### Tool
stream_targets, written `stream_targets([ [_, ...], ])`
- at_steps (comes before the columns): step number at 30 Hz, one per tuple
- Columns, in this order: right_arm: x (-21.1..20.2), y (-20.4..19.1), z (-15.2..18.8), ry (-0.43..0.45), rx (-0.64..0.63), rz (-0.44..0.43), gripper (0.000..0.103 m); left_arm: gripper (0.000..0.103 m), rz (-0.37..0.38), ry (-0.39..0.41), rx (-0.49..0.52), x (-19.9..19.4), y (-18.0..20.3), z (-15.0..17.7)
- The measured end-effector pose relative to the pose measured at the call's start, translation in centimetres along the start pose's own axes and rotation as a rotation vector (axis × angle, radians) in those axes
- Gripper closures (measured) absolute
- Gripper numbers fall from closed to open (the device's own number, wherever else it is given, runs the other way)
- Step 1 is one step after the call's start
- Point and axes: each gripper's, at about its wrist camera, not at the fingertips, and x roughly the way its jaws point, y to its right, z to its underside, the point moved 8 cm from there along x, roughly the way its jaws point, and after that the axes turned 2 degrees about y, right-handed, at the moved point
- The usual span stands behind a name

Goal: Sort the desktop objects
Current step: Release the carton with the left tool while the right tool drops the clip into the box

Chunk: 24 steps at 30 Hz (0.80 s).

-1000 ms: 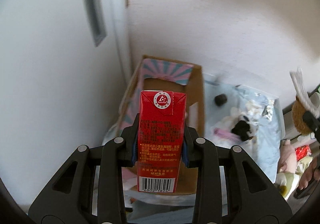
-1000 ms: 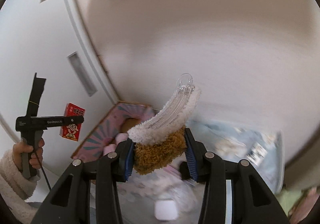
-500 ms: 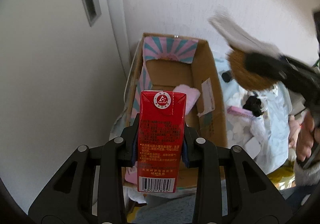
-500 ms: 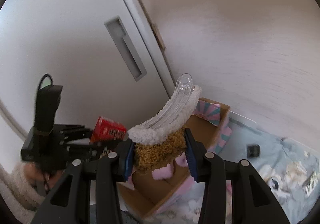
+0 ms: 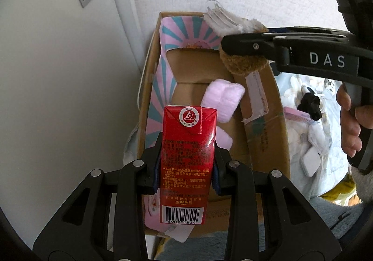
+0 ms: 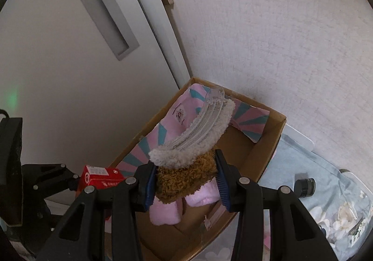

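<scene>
Hovering over the cardboard box (image 5: 263, 107), left tool (image 5: 186, 165) pinching a red drink carton (image 5: 186, 156), right tool (image 6: 186, 181) pinching a fuzzy hair clip (image 6: 186, 167); next, both probably need releasing inside.

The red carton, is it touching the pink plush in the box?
Apart. In the right wrist view the red carton, clamped in the left tongs, is held by the box's rim, with cardboard showing between it and the pink plush.
</scene>
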Motion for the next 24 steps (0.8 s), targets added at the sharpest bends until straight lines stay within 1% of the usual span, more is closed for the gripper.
stream_targets([
  [2,0.3,0.2,-0.2,-0.007,0.003,0.003,0.062,0.073,0.009,-0.007,0.000,0.2,0.1,-0.2],
  [3,0.5,0.4,-0.2,-0.012,0.009,0.009,0.060,0.066,0.018,-0.011,-0.003,0.4,0.2,-0.3],
  [4,0.8,0.7,-0.4,-0.021,0.018,0.020,0.056,0.058,0.024,-0.015,-0.005,0.4,0.2,-0.3],
  [5,1.3,1.0,-0.6,-0.038,0.024,0.027,0.048,0.034,0.032,-0.015,-0.008,0.3,0.3,-0.4],
  [6,1.9,1.5,-0.8,-0.066,0.031,0.038,0.044,0.016,0.040,-0.004,-0.015,0.1,0.3,-0.6],
  [7,2.3,1.9,-0.7,-0.091,0.037,0.062,0.033,0.012,0.050,0.017,-0.024,-0.2,0.4,-0.8],
  [8,2.4,2.2,-0.7,-0.096,0.040,0.081,0.029,0.010,0.061,0.036,-0.033,-0.6,0.3,-0.8],
  [10,2.0,2.4,-0.9,-0.071,0.052,0.070,0.029,0.009,0.068,0.056,-0.053,-1.1,0.1,-1.0],
  [13,1.1,2.9,-1.1,-0.042,0.096,0.039,0.028,0.008,0.048,0.047,-0.067,-1.2,-0.3,-1.1],
  [17,0.1,3.8,-0.9,-0.023,0.138,0.034,0.027,0.008,0.025,0.033,-0.072,-1.1,-0.2,-1.0],
  [20,-0.5,4.6,-0.1,-0.025,0.156,0.057,0.027,0.008,0.007,0.031,-0.058,-1.2,0.3,-0.9],
  [24,-1.9,5.7,0.9,-0.017,0.184,0.066,0.027,0.008,-0.015,0.010,-0.012,-1.3,1.4,-0.5],
])
